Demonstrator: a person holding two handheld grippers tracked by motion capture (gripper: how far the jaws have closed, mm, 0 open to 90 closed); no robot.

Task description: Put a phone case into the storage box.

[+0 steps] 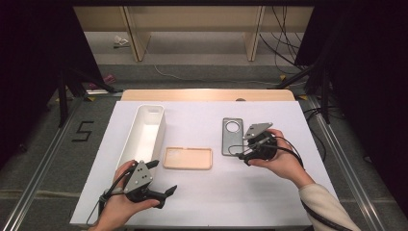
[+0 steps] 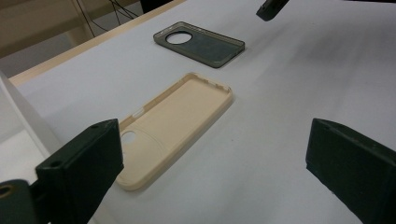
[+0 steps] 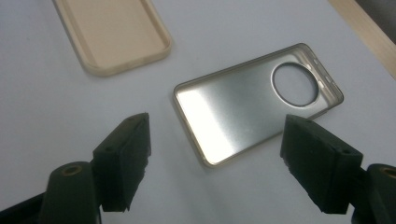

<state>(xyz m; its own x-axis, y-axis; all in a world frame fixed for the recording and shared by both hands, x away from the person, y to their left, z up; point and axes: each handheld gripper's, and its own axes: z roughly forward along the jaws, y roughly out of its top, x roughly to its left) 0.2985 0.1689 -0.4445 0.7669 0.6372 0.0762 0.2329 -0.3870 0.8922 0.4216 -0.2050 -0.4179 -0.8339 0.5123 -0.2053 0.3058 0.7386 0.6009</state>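
Grey phone case [image 3: 254,109] is lying flat on the white table [image 1: 202,202], right of middle, just beyond my right gripper [image 1: 246,155], whose jaws are standing wide and gripping nothing. White bin [image 1: 144,132] is sitting at the left, the beige phone case [image 1: 187,158] lying just beside it. My left gripper [image 1: 166,192] is hovering near the front edge, jaws spread, empty. Risk, I reckon: the grey case is thin and flat, so the jaws may be skidding over its rim and pushing it away instead of catching it.
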